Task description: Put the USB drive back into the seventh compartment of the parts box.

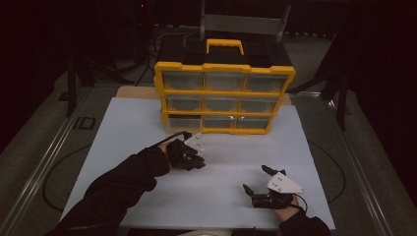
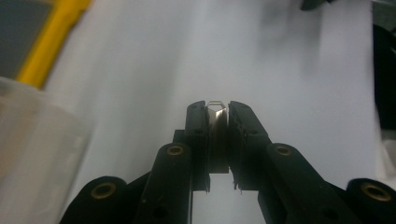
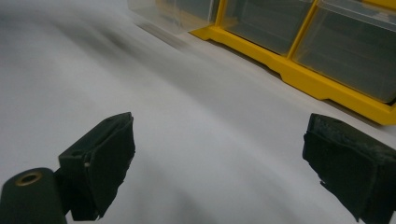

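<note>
One small metal piece (image 2: 216,122) — thin, silvery, with a pointed tip — sits clamped between the jaws of the left gripper (image 2: 216,112), its tip poking just past the pads while the rest runs back down between them. The jaws are drawn together on it, with no gap on either side of the metal. In the high view the left gripper (image 1: 189,156) hangs over the white sheet (image 1: 147,118), just in front of the bottom-left drawer (image 1: 183,122) of the yellow drawer box (image 1: 225,69), which stands a short way beyond it. That box has nine clear drawers, three rows of three, and one yellow handle (image 1: 224,45) on top; the bottom-left drawer looks pulled out a little toward the gripper, and in the left gripper view its clear wall (image 2: 37,135) shows blurred at the near left of the jaws. The left forearm, in a dark sleeve (image 1: 123,184), comes in from the bottom left and slants up and to the right, the gripper pointing to the right. There are two grippers in all. The right gripper (image 1: 256,179) is well apart from the left one, lower and to its right above the sheet — its jaws stand wide apart with nothing between them, and the pads (image 3: 105,154) point toward the box's bottom row ahead. The right hand (image 1: 285,212) holds it low, close to the sheet's near edge.
</note>
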